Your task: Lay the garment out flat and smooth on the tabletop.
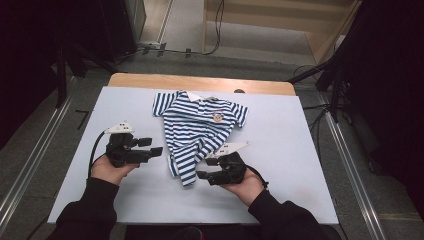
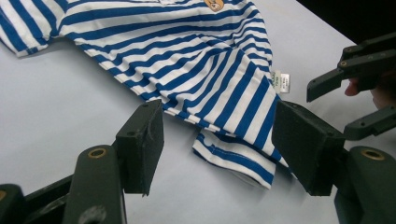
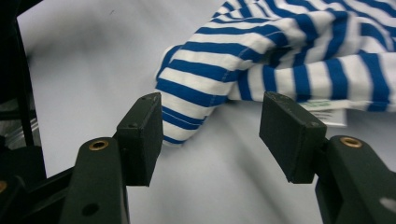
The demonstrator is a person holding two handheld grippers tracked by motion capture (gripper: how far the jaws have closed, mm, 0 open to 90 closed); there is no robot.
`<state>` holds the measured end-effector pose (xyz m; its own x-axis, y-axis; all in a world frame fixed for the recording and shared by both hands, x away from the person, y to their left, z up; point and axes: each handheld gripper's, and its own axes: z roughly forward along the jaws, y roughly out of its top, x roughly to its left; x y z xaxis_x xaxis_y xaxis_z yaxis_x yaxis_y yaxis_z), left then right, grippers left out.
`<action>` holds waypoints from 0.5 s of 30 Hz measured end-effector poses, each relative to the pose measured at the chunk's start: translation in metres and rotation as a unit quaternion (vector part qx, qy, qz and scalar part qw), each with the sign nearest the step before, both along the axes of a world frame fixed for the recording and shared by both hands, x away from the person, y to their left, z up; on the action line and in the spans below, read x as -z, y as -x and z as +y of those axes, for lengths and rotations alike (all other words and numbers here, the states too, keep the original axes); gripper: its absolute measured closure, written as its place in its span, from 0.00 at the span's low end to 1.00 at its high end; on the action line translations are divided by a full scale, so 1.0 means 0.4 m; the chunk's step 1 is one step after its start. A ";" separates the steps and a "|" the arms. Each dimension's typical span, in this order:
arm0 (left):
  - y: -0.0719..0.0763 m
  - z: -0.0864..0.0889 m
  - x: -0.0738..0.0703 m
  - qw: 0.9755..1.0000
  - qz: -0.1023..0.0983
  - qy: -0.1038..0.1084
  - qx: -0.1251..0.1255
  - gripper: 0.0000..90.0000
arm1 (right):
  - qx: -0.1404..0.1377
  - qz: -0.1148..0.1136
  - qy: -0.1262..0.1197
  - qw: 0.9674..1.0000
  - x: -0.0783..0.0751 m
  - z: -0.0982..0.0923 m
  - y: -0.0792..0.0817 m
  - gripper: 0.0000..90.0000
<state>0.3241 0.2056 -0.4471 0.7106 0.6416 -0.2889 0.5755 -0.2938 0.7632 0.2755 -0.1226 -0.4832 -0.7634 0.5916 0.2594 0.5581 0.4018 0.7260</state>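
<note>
A small blue-and-white striped polo shirt lies on the pale table sheet, collar at the far side, its lower part bunched and folded to a narrow hem near me. My left gripper is open just left of that hem, with nothing between its jaws. In the left gripper view the folded hem lies on the sheet just beyond the gap. My right gripper is open too, right beside the hem's tip. In the right gripper view the striped hem and a white care label lie just ahead of the jaws.
The sheet covers a wooden table whose far edge shows beyond the shirt. Metal rails run along both sides on the floor. A dark stand is at the far left and cables trail at the back.
</note>
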 end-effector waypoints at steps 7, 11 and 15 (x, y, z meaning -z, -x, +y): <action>0.011 0.018 0.000 1.000 -0.001 0.001 -0.010 0.39 | -0.030 0.009 0.008 0.999 0.026 0.053 0.001 0.42; 0.015 0.026 0.000 1.000 0.000 0.001 -0.015 0.39 | -0.040 0.020 0.018 0.999 0.041 0.081 -0.002 0.46; 0.014 0.028 0.002 1.000 0.001 -0.001 -0.016 0.39 | -0.042 0.013 0.028 0.999 0.044 0.093 -0.008 0.69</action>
